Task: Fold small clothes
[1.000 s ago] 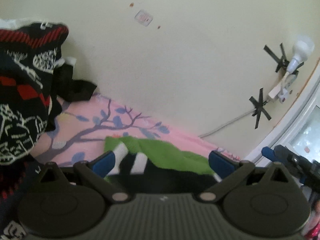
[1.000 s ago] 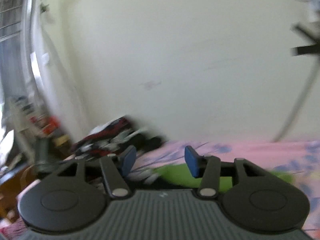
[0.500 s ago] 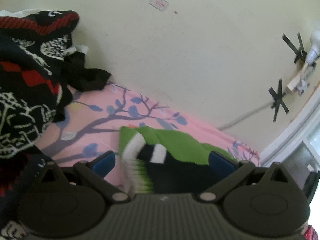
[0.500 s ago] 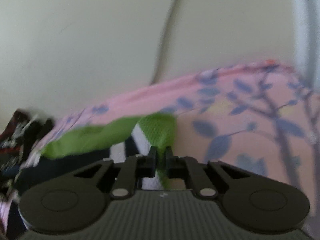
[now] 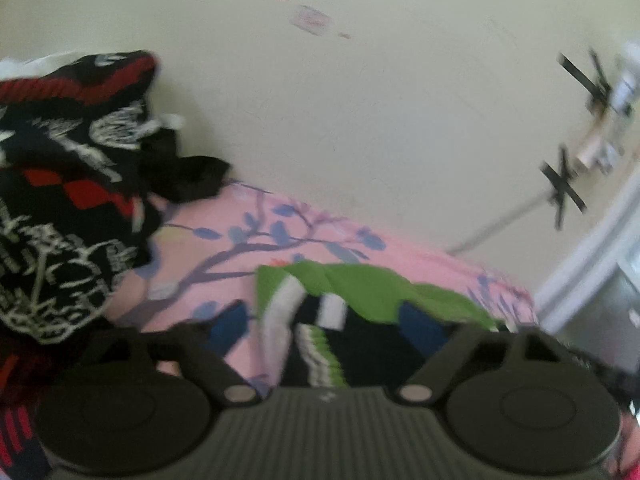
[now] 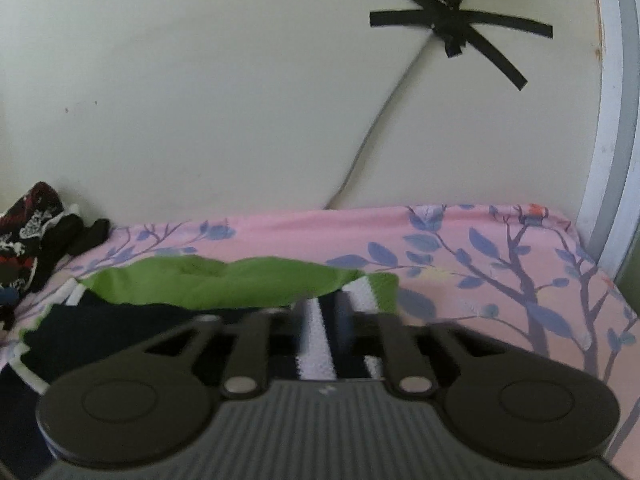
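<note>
A small green, navy and white striped garment (image 5: 360, 300) lies on the pink floral sheet (image 5: 280, 240), its green layer folded over the dark part. It also shows in the right wrist view (image 6: 224, 280). My left gripper (image 5: 324, 324) is open, its blue pads either side of the garment's near edge. My right gripper (image 6: 320, 316) hovers over the garment's striped right end, its fingers a small gap apart with striped cloth showing between; the image there is blurred.
A pile of black, red and white patterned clothes (image 5: 60, 200) sits at the left against the cream wall (image 5: 360, 120). It shows small in the right wrist view (image 6: 32, 232). A cable taped with black crosses (image 6: 452, 32) runs down the wall. A white window frame (image 6: 608, 120) borders the right.
My right gripper, shut on the green edge half a second ago, has parted its fingers and the green layer now lies across the garment. My left gripper has shifted slightly.
</note>
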